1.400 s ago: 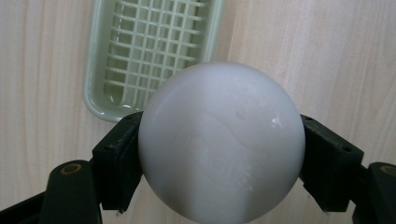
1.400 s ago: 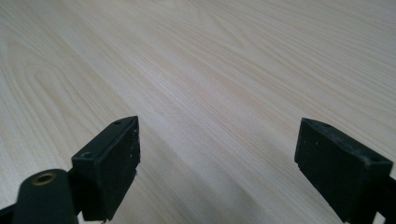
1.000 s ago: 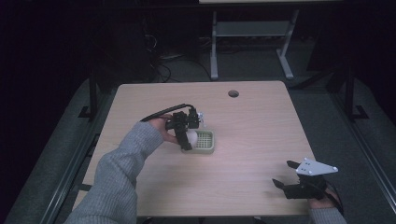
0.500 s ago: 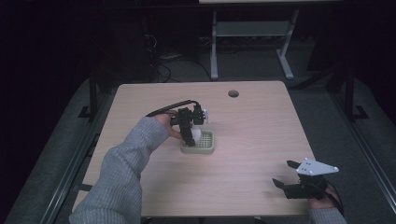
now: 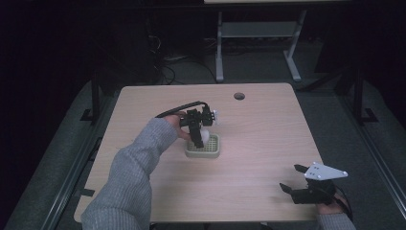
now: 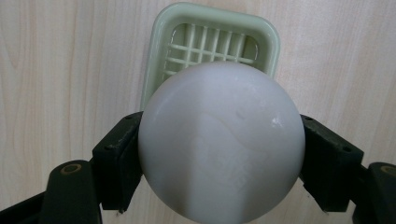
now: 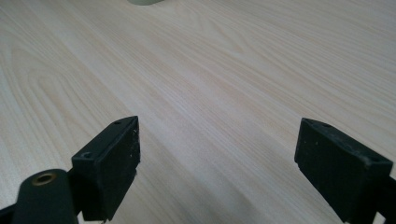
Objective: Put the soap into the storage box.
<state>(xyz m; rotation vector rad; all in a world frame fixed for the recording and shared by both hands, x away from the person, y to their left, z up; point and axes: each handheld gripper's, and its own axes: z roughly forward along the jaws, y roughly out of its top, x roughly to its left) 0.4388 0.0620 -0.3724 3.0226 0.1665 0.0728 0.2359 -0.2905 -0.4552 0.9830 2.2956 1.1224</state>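
- Dark room all round, and in its midst a pale wood-grain worktop point(image 5: 258, 182) under the high view, with your forearms coming in from its near edge.
- Your right tool point(image 5: 289, 178) sits by the near right corner of the worktop, its grey three-cornered plate point(image 5: 326, 171) on top; your hand is just off the near edge.
- Its jaws stand wide apart with nothing between them; the right gripper view point(image 7: 217, 158) has bare wood grain in the gap.
- Whether that tool rests on the worktop or hangs just over it, you cannot tell from these frames.
- Your left arm, in a grey knit sleeve point(image 5: 131, 177), reaches from the near left corner toward the middle of the worktop.
- Your left tool point(image 6: 219, 149) is closed on a white ball point(image 6: 222, 140): each black jaw presses a side of it, and the ball bulges well beyond them.
- That ball point(image 5: 199, 136) is held above a pale green basket point(image 5: 204, 152) with a grid floor, which lies near the middle of the worktop, a little left of centre.
- From the left gripper view the basket point(image 6: 159, 56) lies directly beyond the ball, its far rim and part of the grid floor visible past it.
- A black cable point(image 5: 179, 109) arcs from the left tool toward the far left.
- Near the far edge, right of centre, is a round hole point(image 5: 239, 96) in the worktop.
- Beyond the far edge, a grey metal frame point(image 5: 256, 33) stands on the dark floor.
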